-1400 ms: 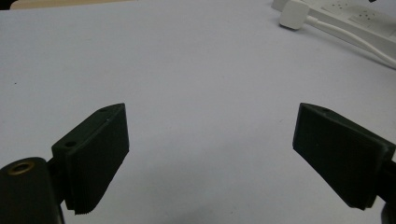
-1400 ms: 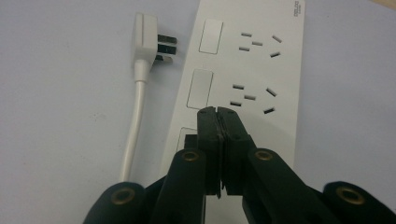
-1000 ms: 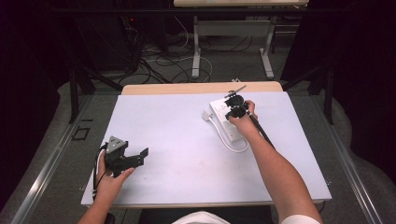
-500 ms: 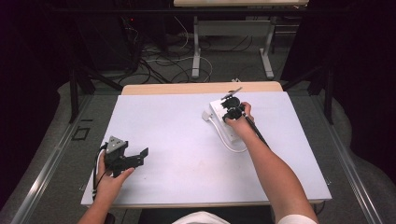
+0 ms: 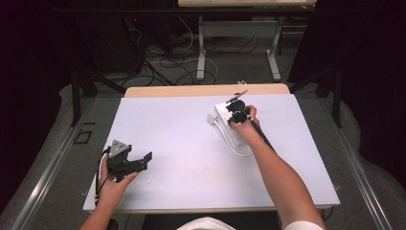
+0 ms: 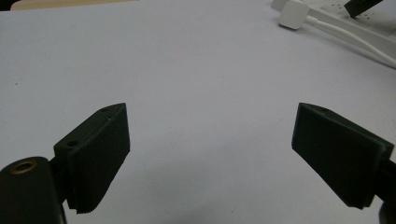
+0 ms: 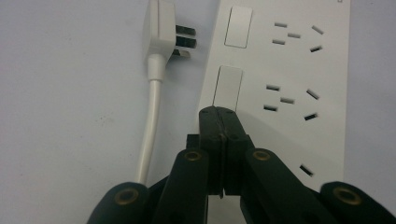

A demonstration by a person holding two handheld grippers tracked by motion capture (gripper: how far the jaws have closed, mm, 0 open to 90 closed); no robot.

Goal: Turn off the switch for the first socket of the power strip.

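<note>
right gripper view shows my right gripper (image 7: 220,112) with fingers pressed together, tips at a rocker switch (image 7: 227,87) on the power strip (image 7: 299,70); its plug (image 7: 161,28) lies just beside. left gripper (image 6: 210,154) fingers stay spread over bare worktop (image 6: 187,70).

Overhead looks forward-down; tongs cameras share power strip (image 7: 280,88).

White power strip (image 7: 285,70) (white plug (image 7: 161,28))
</note>
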